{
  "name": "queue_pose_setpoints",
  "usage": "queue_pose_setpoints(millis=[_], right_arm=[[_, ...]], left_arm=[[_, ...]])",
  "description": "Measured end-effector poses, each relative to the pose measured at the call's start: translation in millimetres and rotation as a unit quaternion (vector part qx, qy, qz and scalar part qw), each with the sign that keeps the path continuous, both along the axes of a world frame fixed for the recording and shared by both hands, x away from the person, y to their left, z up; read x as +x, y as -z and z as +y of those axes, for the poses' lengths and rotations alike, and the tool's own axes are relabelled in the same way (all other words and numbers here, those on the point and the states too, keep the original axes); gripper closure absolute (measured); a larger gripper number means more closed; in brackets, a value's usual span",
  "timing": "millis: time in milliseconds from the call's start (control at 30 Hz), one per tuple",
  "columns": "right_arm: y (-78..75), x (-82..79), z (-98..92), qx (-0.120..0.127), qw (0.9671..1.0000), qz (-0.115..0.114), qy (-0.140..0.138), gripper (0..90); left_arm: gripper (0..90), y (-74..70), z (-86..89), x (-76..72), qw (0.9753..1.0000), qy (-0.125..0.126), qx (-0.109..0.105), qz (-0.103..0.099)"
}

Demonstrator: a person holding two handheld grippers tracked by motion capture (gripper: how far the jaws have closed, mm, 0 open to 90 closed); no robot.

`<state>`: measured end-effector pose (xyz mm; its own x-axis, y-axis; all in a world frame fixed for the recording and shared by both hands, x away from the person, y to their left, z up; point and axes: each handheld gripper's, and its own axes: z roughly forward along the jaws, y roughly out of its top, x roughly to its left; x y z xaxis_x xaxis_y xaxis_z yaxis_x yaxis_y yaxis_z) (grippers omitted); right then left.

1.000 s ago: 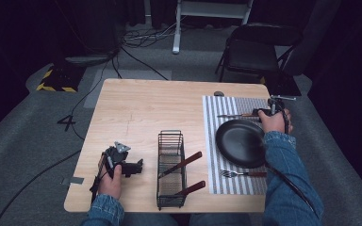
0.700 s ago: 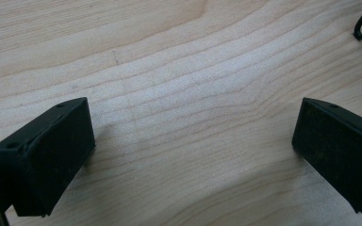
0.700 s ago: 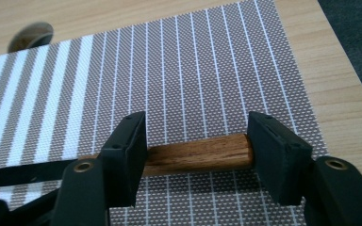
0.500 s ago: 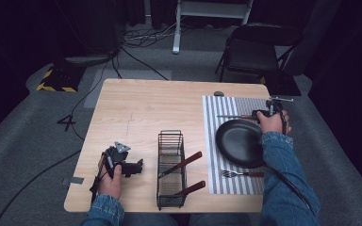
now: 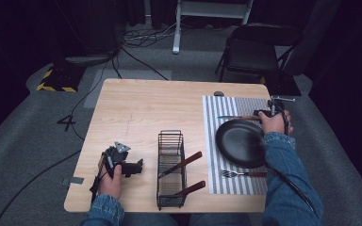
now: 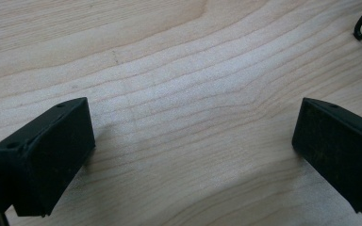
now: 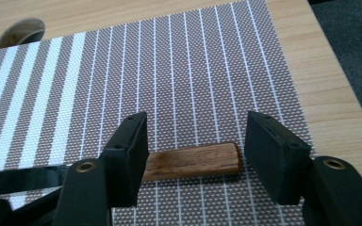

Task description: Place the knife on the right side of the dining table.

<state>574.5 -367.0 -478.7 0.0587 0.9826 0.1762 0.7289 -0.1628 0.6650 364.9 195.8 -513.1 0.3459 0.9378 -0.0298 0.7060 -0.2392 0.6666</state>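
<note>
Straddling a smooth wooden knife handle [image 7: 193, 161], right gripper [image 7: 195, 153], woven striped placemat [image 7: 169, 70]

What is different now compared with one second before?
Very little. The right tongs hover open over the wooden-handled knife on the striped mat, as before, maybe slightly nearer the table edge. Left tongs remain open on the table; plate, fork, rack unchanged.

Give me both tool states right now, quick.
Left tool: open, holding nothing, over the bare table.
Right tool: open, jaws on either side of the wooden knife handle lying on the striped placemat; not gripping it.
</note>
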Motion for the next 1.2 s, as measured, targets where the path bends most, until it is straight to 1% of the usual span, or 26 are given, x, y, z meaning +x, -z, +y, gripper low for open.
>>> queue_pose_setpoints(millis=[67, 133, 167, 267, 300, 400, 467, 500, 533, 567, 633, 667, 700, 767, 833, 867, 967, 1067, 1133, 1200], right_arm=[[-9.4, -3.2, 0.2, 0.0, 0.9999, -0.009, -0.005, 40.4], [-12.1, -4.0, 0.2, 0.0, 0.9999, -0.012, -0.008, 40.2], [-20.5, -7.0, 0.0, -0.001, 0.9998, -0.019, -0.012, 40.2], [-27.4, -9.9, -1.2, -0.005, 0.9996, -0.023, -0.012, 40.2], [-34.3, -13.0, -2.8, -0.005, 0.9995, -0.029, -0.012, 40.2], [-44.2, -18.1, -3.9, -0.004, 0.9991, -0.038, -0.015, 40.2], [-46.6, -19.4, -3.9, -0.004, 0.999, -0.041, -0.018, 40.2], [-52.9, -22.9, -3.8, -0.002, 0.9985, -0.049, -0.023, 40.2], [-56.3, -24.7, -3.3, 0.0, 0.9984, -0.05, -0.025, 40.2], [-60.2, -26.7, -3.3, -0.001, 0.998, -0.056, -0.029, 40.2], [-62.8, -28.0, -3.1, -0.001, 0.9978, -0.059, -0.032, 40.2], [-70.5, -32.0, -1.8, 0.002, 0.997, -0.067, -0.039, 40.1], [-70.5, -32.0, -1.8, 0.002, 0.997, -0.067, -0.039, 40.1], [-80.5, -37.5, 1.3, 0.003, 0.9957, -0.077, -0.051, 40.1], [-83.6, -39.4, 2.4, 0.004, 0.9951, -0.081, -0.056, 40.1], [-90.1, -43.3, 5.3, 0.006, 0.994, -0.088, -0.065, 40.1], [-99.3, -49.7, 10.8, 0.009, 0.9916, -0.097, -0.084, 40.0], [-109.0, -57.6, 18.0, 0.013, 0.9885, -0.106, -0.107, 40.0], [-116.4, -64.4, 22.9, 0.012, 0.9856, -0.111, -0.127, 39.8], [-122.3, -72.4, 26.8, 0.018, 0.9828, -0.114, -0.145, 39.4]], left_arm=[[0.0, 0.0, 0.0, 0.0, 1.0, 0.0, 0.0, 0.0], [0.0, -0.1, 0.0, 0.0, 1.0, 0.0, 0.0, 0.0], [0.0, 0.0, -0.3, 0.1, 1.0, -0.001, -0.001, 0.0], [0.0, 0.0, -0.3, 0.1, 1.0, -0.001, -0.001, 0.001], [0.0, 0.0, -0.3, 0.2, 1.0, 0.0, -0.001, 0.0], [0.0, 0.0, -0.3, 0.2, 1.0, -0.001, -0.001, 0.001], [0.0, 0.0, -0.3, 0.2, 1.0, 0.0, -0.001, 0.001], [0.0, 0.0, -0.2, 0.2, 1.0, 0.0, -0.001, 0.001], [0.0, 0.0, -0.3, 0.2, 1.0, -0.001, -0.001, 0.001], [0.0, 0.0, -0.3, 0.2, 1.0, 0.0, -0.001, 0.001], [0.0, 0.0, -0.2, 0.2, 1.0, 0.0, -0.001, 0.001], [0.0, 0.0, -0.3, 0.2, 1.0, -0.001, -0.001, 0.001], [0.0, 0.0, -0.3, 0.2, 1.0, 0.0, -0.001, 0.001], [0.0, 0.0, -0.3, 0.2, 1.0, -0.001, -0.001, 0.001], [0.0, 0.0, -0.3, 0.2, 1.0, -0.001, -0.001, 0.001], [0.0, 0.0, -0.3, 0.2, 1.0, -0.001, -0.001, 0.001], [0.0, 0.0, -0.7, 1.0, 1.0, -0.003, 0.0, 0.0], [0.0, -0.1, -0.8, 1.1, 1.0, -0.003, 0.001, 0.0], [0.0, 0.0, -0.8, 1.1, 1.0, -0.003, 0.0, 0.0], [0.0, 0.0, -0.8, 1.1, 1.0, -0.003, 0.0, 0.0]])
